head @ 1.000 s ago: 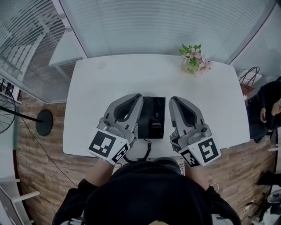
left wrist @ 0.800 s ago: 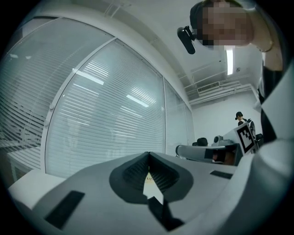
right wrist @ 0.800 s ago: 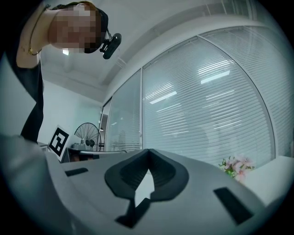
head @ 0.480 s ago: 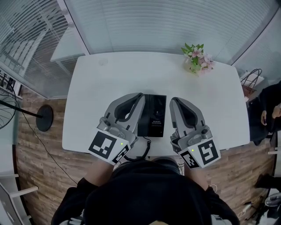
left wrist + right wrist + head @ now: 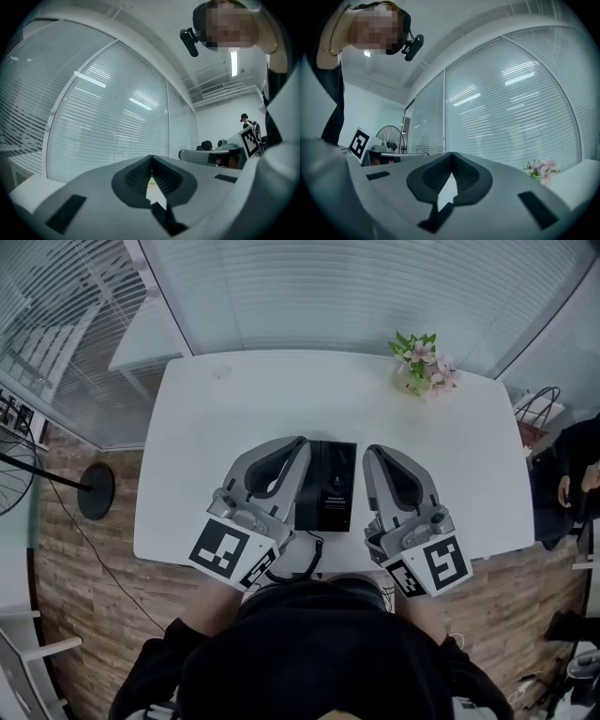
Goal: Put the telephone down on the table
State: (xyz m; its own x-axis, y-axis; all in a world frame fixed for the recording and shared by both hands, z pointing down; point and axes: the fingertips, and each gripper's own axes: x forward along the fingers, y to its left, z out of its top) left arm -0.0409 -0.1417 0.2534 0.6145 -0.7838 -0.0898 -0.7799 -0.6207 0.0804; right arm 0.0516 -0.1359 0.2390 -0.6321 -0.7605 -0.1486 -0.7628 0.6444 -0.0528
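Look: black, flat, oblong telephone (image 5: 326,486), with a dark cord (image 5: 316,552) trailing toward the near edge.
Place: lying on white table (image 5: 281,399) near its front edge, between left gripper (image 5: 300,444) and right gripper (image 5: 369,452), just beside each.
Writing: small pale print on telephone face, too small to read.
Jaws: left gripper pressed together, empty; right gripper likewise.
Change: none since earlier frames; same spots.

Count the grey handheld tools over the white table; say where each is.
2. The grey left tool is left of the black rectangular telephone, the grey right tool right of it; none looks hidden.
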